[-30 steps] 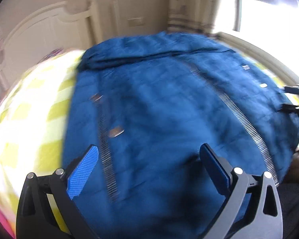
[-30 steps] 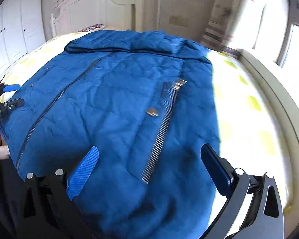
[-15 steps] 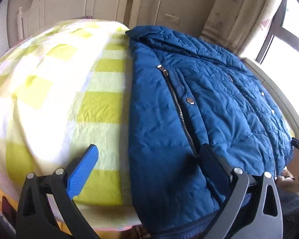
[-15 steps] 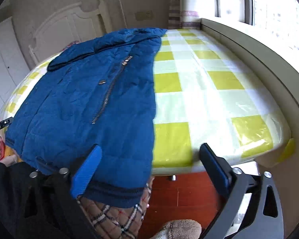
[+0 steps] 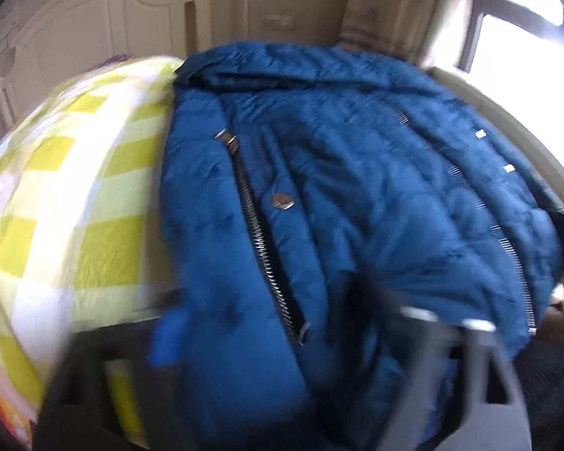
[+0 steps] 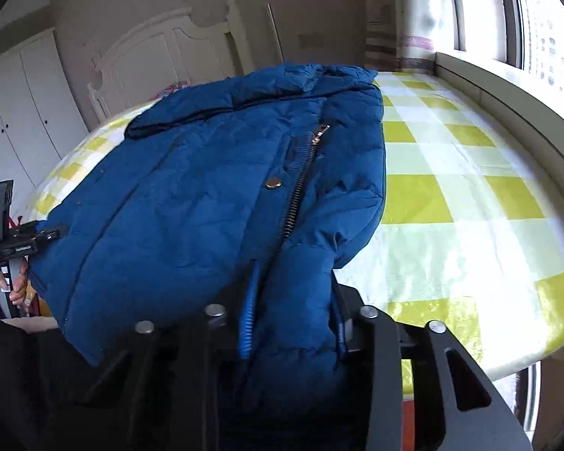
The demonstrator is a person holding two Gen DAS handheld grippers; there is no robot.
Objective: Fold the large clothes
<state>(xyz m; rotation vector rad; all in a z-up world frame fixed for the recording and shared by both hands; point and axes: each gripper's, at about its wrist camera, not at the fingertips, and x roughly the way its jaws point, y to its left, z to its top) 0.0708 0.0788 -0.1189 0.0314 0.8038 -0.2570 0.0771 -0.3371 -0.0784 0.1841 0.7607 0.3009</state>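
The right tool (image 6: 293, 308), a black two-finger frame with blue ribbed pads, has just been closing and now pinches a thick bunch of the quilted blue padded jacket (image 6: 206, 203) at its near hem, beside the lower end of the right pocket's metal zip (image 6: 299, 184); padding fills the narrow gap between the pads. The left tool (image 5: 267, 338) has likewise just been closing; its picture is smeared by motion, but the hem fabric bulges between its fingers, so it reads as gripping the jacket's other near corner by the left pocket's metal zip (image 5: 263, 240). From the right wrist view the left tool's body and the person's hand (image 6: 3, 282) show at the jacket's far side. The jacket lies face up and spread flat on the bed with the yellow-and-white checked sheet (image 6: 451, 195), collar toward the white headboard (image 6: 161, 49), hem hanging slightly over the near edge. Assessment: no fold is visible yet; the garment is at full spread. The grasp of both hem corners appears complete. Remaining: lifting the hem, carrying it toward the collar, and any further folds.
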